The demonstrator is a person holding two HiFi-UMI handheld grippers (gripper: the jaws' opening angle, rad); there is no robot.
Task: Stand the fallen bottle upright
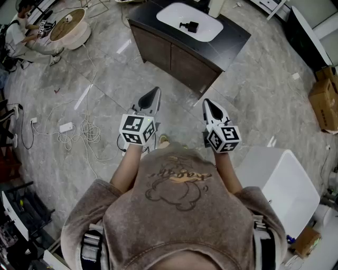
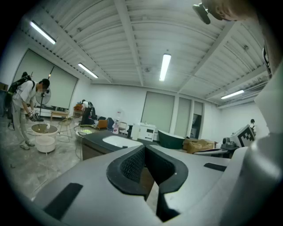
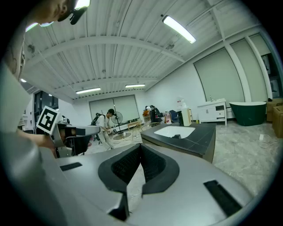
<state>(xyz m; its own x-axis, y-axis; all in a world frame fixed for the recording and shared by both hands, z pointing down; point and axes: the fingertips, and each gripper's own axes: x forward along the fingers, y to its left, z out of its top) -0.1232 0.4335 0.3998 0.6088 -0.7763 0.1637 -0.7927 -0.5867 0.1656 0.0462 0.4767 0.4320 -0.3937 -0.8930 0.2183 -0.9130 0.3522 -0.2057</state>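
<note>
The person's taupe fleece sweatshirt [image 1: 179,211], printed with a bear outline, fills the bottom of the head view. Just beyond it both tools are held out, well short of the dark wood vanity cabinet [image 1: 174,60] with its black stone top. The left gripper [image 1: 155,92] has its ribbed black pads pressed together with nothing between them. The right gripper [image 1: 207,103] is likewise closed and empty. Both point roughly level toward the cabinet.

Sunk into the cabinet's top is a glossy white oval basin [image 1: 171,13]. In it lies a small black object [image 1: 188,25]. I take this to be the fallen bottle, though it is too small to be sure and could be a fitting. At the cabinet's far end a tall white bottle [image 3: 185,117] stands upright.

If the black thing is the bottle, it is probably light, rigid plastic that could slide or roll on the glazed curve of the basin. The best hold looks to be across its body near the middle. The jaws would have to open first, and the ribbed rubber pads should then bite on it without much squeeze.

Around the cabinet the floor is polished grey marble tile [image 1: 105,79]. Loose white cables and a power strip [image 1: 66,127] lie to the cabinet's left, and brown cardboard boxes [image 1: 325,97] sit off to its right.
</note>
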